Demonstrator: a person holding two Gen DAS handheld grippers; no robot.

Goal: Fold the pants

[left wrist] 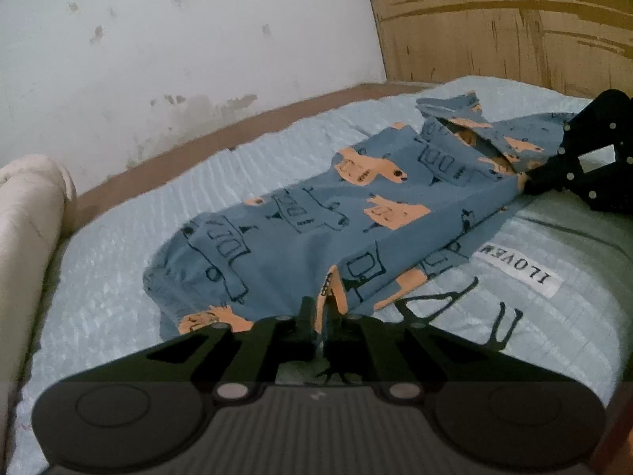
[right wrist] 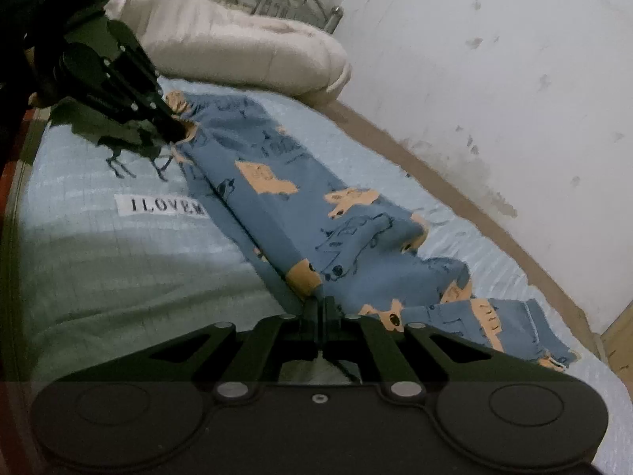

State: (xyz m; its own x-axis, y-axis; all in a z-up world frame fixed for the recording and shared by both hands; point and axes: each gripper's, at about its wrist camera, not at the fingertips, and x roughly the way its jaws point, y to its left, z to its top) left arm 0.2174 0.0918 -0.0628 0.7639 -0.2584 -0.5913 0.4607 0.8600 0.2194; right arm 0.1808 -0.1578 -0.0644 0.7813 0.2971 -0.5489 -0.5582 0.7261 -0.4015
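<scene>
The pants (left wrist: 316,213) lie on the bed cover (left wrist: 277,146), stretched lengthwise between the two claws. The left gripper (left wrist: 320,316) is clamped on the fabric edge at its fingertips; the right gripper (right wrist: 320,304) is likewise pinched shut on the opposite end. The waistband end bunches just beyond the right gripper; the upper layer sags between the claws.

Likely faults:
- Thin cloth slipping from either pinch if the claws pull apart too hard.
- Only one layer may be caught, so the lower layer would trail and skew the fold.
- Unequal travel of the claws would crease the fold line diagonally.
- The pillow (right wrist: 237,39) beyond the left gripper could snag the carried edge.
</scene>
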